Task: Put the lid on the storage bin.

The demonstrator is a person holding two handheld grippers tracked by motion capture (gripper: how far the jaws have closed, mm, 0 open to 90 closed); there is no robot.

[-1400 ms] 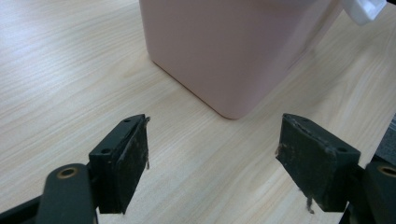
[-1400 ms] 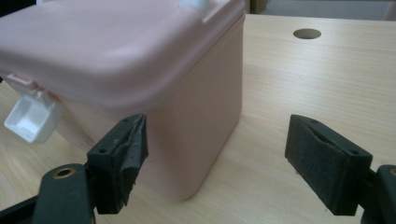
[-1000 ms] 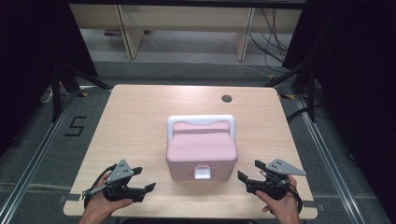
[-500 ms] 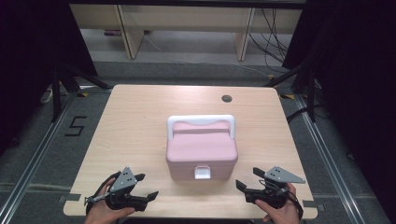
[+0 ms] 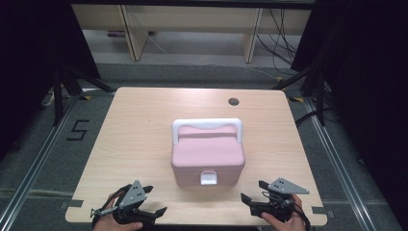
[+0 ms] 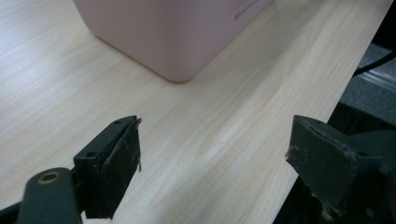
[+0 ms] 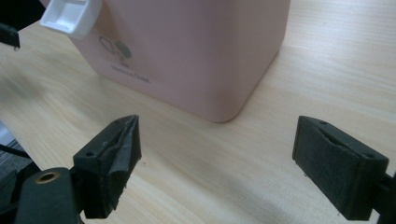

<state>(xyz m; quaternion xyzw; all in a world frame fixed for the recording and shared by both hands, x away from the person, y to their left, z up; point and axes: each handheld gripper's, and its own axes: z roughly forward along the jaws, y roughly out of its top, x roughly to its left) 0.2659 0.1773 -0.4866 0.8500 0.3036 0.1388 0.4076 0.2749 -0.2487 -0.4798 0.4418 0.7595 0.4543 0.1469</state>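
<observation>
Both grippers, left (image 5: 154, 206) and right (image 5: 252, 192), sat at the bench's (image 5: 134, 130) near edge, fingers wide and empty, flanking the pink box (image 5: 207, 154), seemingly readying to reach its white latch (image 5: 209, 178)

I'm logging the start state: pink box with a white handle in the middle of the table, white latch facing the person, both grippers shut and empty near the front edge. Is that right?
Not quite. Both grippers are open, not shut: the left gripper and right gripper show their fingers wide apart in their own gripper views. The rest holds: pink box, white handle, latch.
</observation>
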